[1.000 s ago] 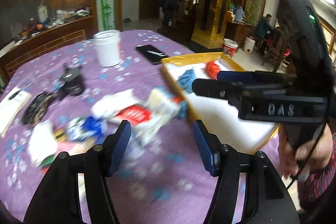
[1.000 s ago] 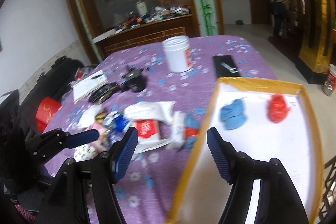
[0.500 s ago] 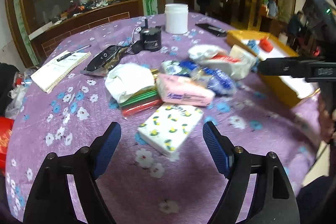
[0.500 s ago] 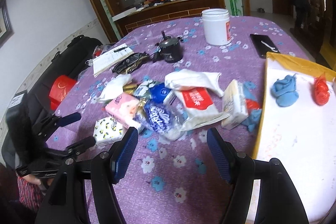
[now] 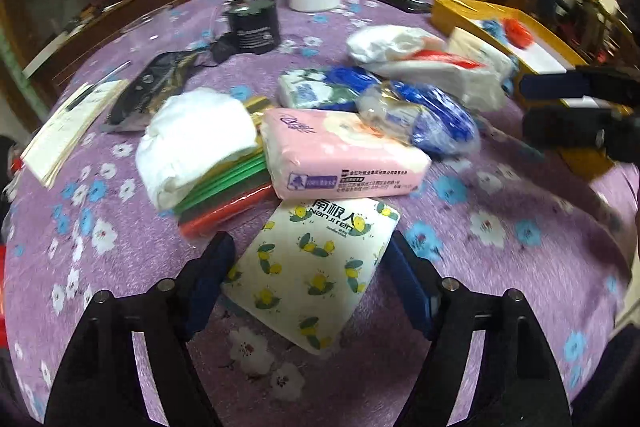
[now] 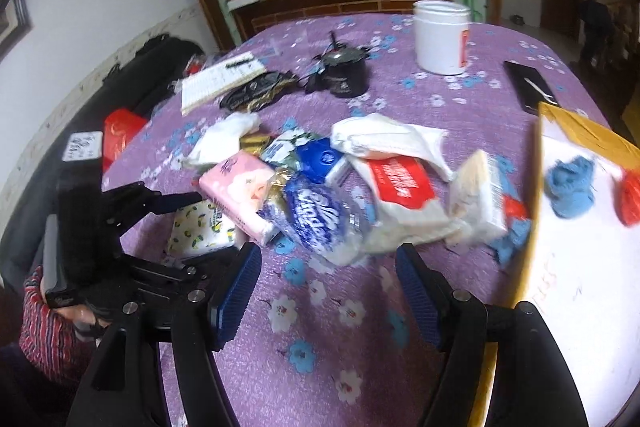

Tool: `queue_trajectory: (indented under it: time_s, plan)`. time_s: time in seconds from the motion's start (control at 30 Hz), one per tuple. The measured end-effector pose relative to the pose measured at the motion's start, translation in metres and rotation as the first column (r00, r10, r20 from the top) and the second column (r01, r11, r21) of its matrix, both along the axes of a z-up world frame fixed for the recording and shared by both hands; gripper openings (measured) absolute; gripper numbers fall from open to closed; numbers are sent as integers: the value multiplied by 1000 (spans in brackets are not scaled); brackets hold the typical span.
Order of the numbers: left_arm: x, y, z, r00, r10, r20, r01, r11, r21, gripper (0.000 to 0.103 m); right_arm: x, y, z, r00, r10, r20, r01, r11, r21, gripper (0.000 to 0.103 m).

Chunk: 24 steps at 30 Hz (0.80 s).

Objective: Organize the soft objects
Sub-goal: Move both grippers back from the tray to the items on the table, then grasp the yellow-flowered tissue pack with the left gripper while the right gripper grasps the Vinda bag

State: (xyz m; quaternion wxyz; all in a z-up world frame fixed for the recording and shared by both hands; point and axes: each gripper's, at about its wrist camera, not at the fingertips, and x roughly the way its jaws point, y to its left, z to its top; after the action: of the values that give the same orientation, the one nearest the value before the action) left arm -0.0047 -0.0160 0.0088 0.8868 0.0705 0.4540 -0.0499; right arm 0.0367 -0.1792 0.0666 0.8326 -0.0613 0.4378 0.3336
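Observation:
A pile of soft packs lies on the purple flowered tablecloth. A lemon-print tissue pack (image 5: 312,267) sits between the fingers of my left gripper (image 5: 310,287), which is open and straddles it. Behind it lie a pink tissue pack (image 5: 344,155), a white cloth (image 5: 192,143), a blue-and-white tissue pack (image 6: 320,223) and a white bag with a red label (image 6: 400,183). My right gripper (image 6: 326,291) is open over bare cloth just in front of the pile. A yellow-rimmed tray (image 6: 580,131) at the right holds a blue cloth (image 6: 572,187) and a red item (image 6: 630,203).
A white jar (image 6: 440,35), a black pot (image 6: 344,75), a notebook (image 6: 220,79) and a black phone (image 6: 528,91) stand on the far half of the table. A green and red stack (image 5: 224,195) lies under the white cloth. A person's striped sleeve (image 6: 44,339) is at the left.
My left gripper swung away from the tray to the pile and closed in around the lemon-print pack. My right gripper shifted left from the tray toward the pile. Both stayed open.

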Motion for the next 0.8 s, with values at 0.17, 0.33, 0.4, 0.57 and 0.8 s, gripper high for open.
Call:
queue_trajectory:
  time_s: [0.17, 0.33, 0.4, 0.57, 0.8]
  plan:
    - [-22, -2, 4, 995, 97, 9, -97, 994, -41, 57, 6, 26, -11, 999, 50, 9, -49, 997, -58, 72]
    - [-31, 0, 5, 993, 121, 12, -120, 991, -59, 54, 16, 48, -26, 996, 57, 65, -47, 986, -158, 71]
    - [-28, 0, 3, 992, 126, 6, -126, 990, -59, 54, 18, 51, -32, 996, 50, 71, -36, 983, -178, 64]
    - [-18, 6, 3, 988, 153, -19, -154, 984, -87, 56, 19, 44, -37, 999, 26, 43, -19, 989, -146, 45]
    - [-19, 7, 5, 983, 184, 16, -182, 980, -78, 50, -12, 22, -22, 999, 38, -1, -38, 999, -11, 42]
